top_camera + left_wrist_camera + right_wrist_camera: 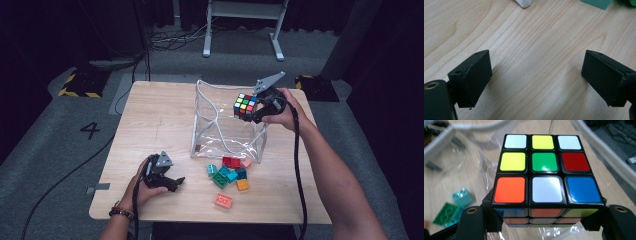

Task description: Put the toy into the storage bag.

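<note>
A colour puzzle cube (244, 105) hangs over the open top of a clear plastic bag (220, 127), and my right gripper (248, 113) is shut on it. In the right gripper view the cube (543, 170) sits between the two black jaws, its top face a mix of white, yellow, green, red, orange and blue squares. My left gripper (175, 184) rests on the table near the front left edge, held by a hand. Its black jaws stand wide apart in the left gripper view, and the gripper (536, 76) is open over bare wood.
Several toy bricks (230, 175) in red, teal, green and orange lie in front of the bag, with a pink one (223, 201) nearer the front edge. The wooden table (155, 115) stands on grey carpet. A white desk frame (242, 25) is behind it.
</note>
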Available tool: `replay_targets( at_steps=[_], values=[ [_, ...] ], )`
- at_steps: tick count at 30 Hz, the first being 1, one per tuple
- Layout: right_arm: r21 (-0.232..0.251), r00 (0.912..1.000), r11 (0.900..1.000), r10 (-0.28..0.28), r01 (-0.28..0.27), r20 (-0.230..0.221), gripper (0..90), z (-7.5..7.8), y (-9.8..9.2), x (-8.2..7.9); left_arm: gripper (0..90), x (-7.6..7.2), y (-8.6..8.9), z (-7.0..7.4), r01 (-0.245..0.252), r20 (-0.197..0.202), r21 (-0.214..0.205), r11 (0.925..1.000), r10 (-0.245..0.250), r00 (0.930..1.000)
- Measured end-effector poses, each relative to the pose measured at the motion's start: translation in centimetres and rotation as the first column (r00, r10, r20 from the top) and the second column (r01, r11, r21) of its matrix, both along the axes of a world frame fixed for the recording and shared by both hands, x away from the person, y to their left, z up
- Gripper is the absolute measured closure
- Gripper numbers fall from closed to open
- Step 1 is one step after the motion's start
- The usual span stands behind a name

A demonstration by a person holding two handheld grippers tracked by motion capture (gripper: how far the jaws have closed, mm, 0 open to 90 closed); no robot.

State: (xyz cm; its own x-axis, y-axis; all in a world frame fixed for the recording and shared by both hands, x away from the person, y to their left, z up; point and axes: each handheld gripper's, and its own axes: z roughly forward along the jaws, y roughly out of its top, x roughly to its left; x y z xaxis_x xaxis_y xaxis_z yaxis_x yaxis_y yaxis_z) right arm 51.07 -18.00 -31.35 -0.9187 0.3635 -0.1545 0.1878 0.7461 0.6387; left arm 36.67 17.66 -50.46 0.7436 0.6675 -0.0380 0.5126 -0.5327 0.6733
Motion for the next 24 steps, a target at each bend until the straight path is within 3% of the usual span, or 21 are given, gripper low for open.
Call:
replay_targets(
  at_steps=[4,7,10,13,15,21,22,23,24],
  values=[
    [-0.13,0.9989,0.9911,0.022,-0.027,-0.042,34.0,-0.52,0.32,0.2,9.8,-0.01,-0.01,0.0,-0.002,-0.001,-0.002,1.0,0.002,1.0],
    [-0.236,0.9978,0.9716,0.001,-0.016,-0.067,34.0,-0.73,0.35,0.25,9.8,-0.01,-0.02,0.0,-0.002,-0.001,-0.003,1.0,0.002,1.0],
    [-0.296,0.9968,0.9549,0.0,-0.023,-0.079,34.0,-0.62,0.13,0.43,9.8,-0.01,-0.02,-0.02,-0.002,0.0,-0.003,1.0,0.002,1.0],
    [-0.326,0.9949,0.9453,-0.014,-0.02,-0.1,34.0,-0.42,0.03,0.23,9.8,-0.02,0.0,0.01,-0.005,0.006,0.003,1.0,0.005,1.0],
    [-0.34,0.9966,0.9404,-0.015,-0.013,-0.081,34.0,-0.25,-0.06,0.28,9.8,-0.02,-0.01,0.0,-0.003,0.001,0.0,1.0,0.003,1.0],
    [-0.36,0.9947,0.9329,-0.03,-0.007,-0.098,34.0,-0.33,-0.16,0.16,9.8,-0.02,-0.01,0.01,-0.003,0.003,0.001,1.0,0.003,1.0],
    [-0.379,0.9903,0.9252,-0.072,0.022,-0.118,33.9,-0.29,-0.05,-0.15,9.8,-0.01,-0.02,-0.02,-0.002,0.001,-0.003,1.0,0.002,1.0],
    [-0.381,0.9955,0.9243,-0.017,-0.02,-0.094,33.9,-0.38,-0.01,0.19,9.8,-0.01,-0.01,-0.01,-0.002,0.0,-0.002,1.0,0.002,1.0],
    [-0.388,0.9956,0.9217,-0.021,-0.016,-0.091,33.9,-0.39,0.07,0.13,9.8,-0.01,-0.01,-0.01,-0.002,0.0,-0.002,1.0,0.002,1.0]
  ],
)
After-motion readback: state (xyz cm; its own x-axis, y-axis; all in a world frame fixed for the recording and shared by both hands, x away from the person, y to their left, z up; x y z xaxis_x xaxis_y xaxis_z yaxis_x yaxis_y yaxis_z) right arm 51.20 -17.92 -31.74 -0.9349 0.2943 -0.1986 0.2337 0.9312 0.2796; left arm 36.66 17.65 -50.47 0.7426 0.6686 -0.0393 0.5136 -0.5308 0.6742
